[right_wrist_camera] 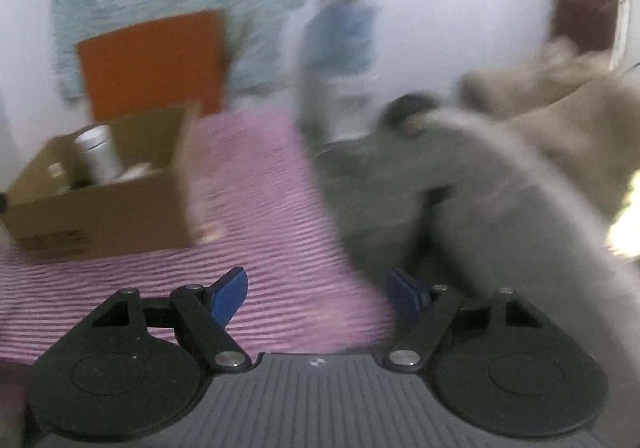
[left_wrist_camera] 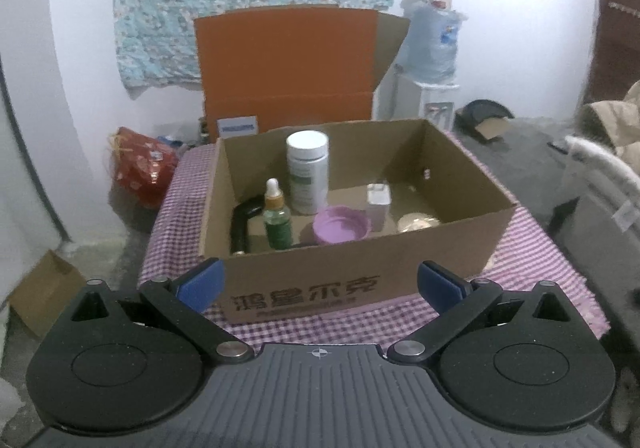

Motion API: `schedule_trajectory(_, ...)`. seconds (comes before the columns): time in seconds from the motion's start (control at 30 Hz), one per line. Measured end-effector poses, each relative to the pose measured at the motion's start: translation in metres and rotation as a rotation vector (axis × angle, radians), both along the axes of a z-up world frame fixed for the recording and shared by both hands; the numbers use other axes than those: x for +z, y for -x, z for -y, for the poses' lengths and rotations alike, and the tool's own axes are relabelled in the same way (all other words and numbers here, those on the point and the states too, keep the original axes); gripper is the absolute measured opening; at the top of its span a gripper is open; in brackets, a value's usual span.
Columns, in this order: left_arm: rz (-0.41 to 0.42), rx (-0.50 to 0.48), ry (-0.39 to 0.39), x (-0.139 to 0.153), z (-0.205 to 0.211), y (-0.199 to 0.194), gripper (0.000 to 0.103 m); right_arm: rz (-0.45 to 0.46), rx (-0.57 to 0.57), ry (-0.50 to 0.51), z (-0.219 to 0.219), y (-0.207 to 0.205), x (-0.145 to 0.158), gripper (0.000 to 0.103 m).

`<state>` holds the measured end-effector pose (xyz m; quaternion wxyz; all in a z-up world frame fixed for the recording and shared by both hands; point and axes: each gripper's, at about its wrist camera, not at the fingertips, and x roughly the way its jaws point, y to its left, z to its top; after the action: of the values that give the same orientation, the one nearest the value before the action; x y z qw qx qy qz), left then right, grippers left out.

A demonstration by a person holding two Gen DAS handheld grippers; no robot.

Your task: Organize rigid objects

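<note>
Facing the cardboard box square on, the left gripper hangs just short of its near wall, blue pads spread wide with nothing between them. Box sits on a purple-checked cloth; a strip of cloth shows on every side, widest to the right, and the cloth's right edge drops off to grey floor.

Box is open-topped, corrugated, with dark printed characters on the front. Inside, left to right: a black bent tube leaning in the near-left corner; a green dropper bottle, upright, white bulb on top; a tall white cylindrical bottle upright behind it; a shallow round purple lid; a small pale rectangular block; a round cream piece lying flat. The far-right part of the box floor is bare.

Right wrist view is heavily blurred. Right gripper is over open cloth right of the box, pads apart, holding nothing.
</note>
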<state>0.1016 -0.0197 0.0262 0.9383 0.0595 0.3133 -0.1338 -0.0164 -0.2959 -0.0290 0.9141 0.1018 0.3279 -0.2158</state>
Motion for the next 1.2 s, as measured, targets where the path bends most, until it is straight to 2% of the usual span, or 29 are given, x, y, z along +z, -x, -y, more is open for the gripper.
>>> schedule_trajectory(0.1,-0.004,0.03,-0.047,-0.004,0.001,0.0,0.103,0.037,0.059,-0.127,-0.009,-0.037,-0.026,0.079)
schedule_trajectory(0.2,0.007,0.053,-0.095,-0.007,0.002,0.001,0.103,0.077,0.135,-0.234,-0.017,-0.062,-0.03,0.079)
schedule_trajectory(0.33,0.026,0.082,-0.101,-0.01,0.005,-0.001,0.103,0.093,0.191,-0.257,-0.021,-0.083,-0.017,0.084)
schedule_trajectory(0.4,0.017,0.095,-0.091,-0.012,0.006,-0.005,0.103,0.102,0.196,-0.265,-0.022,-0.086,-0.01,0.096)
schedule_trajectory(0.43,0.015,0.1,-0.088,-0.014,0.008,-0.007,0.103,0.104,0.2,-0.267,-0.024,-0.089,-0.006,0.098)
schedule_trajectory(0.57,-0.001,0.157,-0.113,-0.023,0.015,-0.016,0.103,0.106,0.221,-0.211,-0.034,-0.097,0.008,0.103)
schedule_trajectory(0.7,-0.037,0.188,-0.147,-0.031,0.02,-0.023,0.103,0.081,0.226,-0.152,-0.044,-0.105,0.013,0.103)
schedule_trajectory(0.83,-0.084,0.194,-0.143,-0.035,0.023,-0.029,0.103,0.041,0.187,-0.113,-0.05,-0.118,0.014,0.103)
schedule_trajectory(0.97,-0.07,0.194,-0.135,-0.029,0.026,-0.027,0.103,0.002,0.192,-0.081,-0.058,-0.127,0.013,0.103)
schedule_trajectory(1.2,-0.1,0.193,-0.1,-0.024,0.028,-0.034,0.103,-0.03,0.202,-0.048,-0.066,-0.138,0.012,0.103)
